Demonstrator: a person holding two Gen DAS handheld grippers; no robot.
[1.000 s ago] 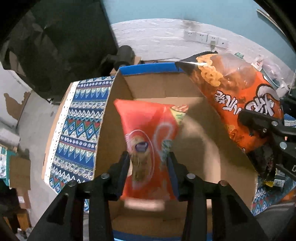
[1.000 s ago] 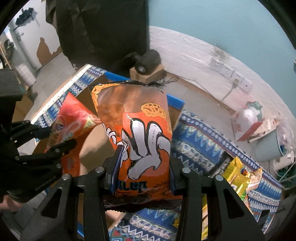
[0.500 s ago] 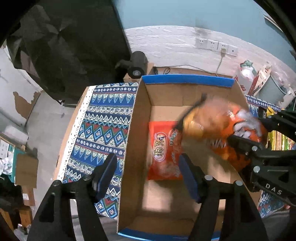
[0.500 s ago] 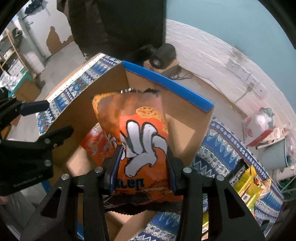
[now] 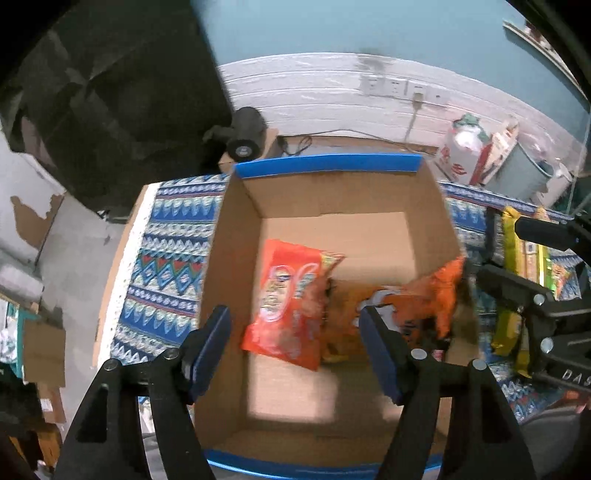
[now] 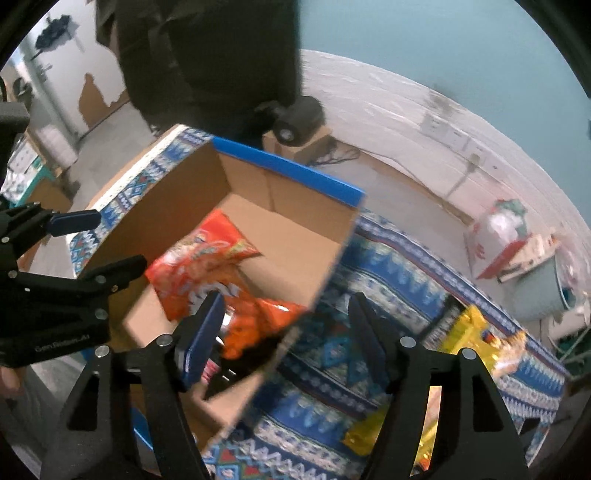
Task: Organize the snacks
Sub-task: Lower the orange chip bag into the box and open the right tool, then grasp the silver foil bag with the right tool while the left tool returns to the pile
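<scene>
A red snack bag (image 5: 291,299) lies flat on the floor of the open cardboard box (image 5: 236,236), near its left wall. An orange snack bag (image 5: 417,299) lies crumpled beside it, touching, against the right wall. Yellow snack packs (image 6: 469,328) lie outside on the patterned cloth

Cardboard box (image 5: 236,266): brown, blue-taped rims. Red snack bag (image 5: 291,299): red, yellow corner. Orange snack bag (image 5: 424,299): orange, white graphic. Tablecloth (image 5: 166,258): blue-and-white zigzag pattern, red accents. Yellow packets (image 6: 469,332). Wall (image 5: 332,29): teal over white.
</scene>
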